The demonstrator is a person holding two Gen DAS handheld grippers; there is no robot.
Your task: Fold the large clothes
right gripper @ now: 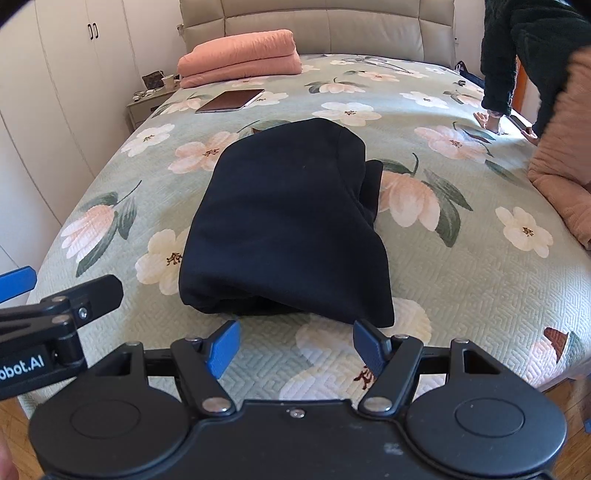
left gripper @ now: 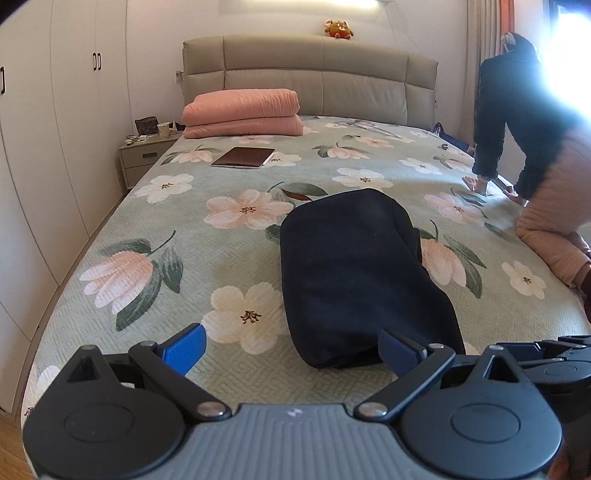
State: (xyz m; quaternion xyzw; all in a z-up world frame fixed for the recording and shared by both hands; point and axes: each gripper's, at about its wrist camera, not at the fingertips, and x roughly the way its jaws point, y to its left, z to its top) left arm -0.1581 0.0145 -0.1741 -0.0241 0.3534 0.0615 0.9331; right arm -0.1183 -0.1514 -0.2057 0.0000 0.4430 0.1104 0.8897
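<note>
Both tongs stand spread wide and grip nothing, the left gripper (left gripper: 291, 350) with the folded dark garment (left gripper: 354, 273) at its 1 o'clock and the right gripper (right gripper: 295, 345) with it at 12 o'clock, lying mid-bed on the floral bedspread (right gripper: 480, 288), a tablet (left gripper: 243, 157) beyond at 11 o'clock.

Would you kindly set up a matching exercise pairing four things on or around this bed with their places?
1. dark garment
2. pink quilt
3. tablet
4. plush toy

a. on top of the headboard
b. folded near the foot of the bed
c. folded against the headboard
d. flat in front of the quilt

Pairs: 1-b, 2-c, 3-d, 4-a
</note>
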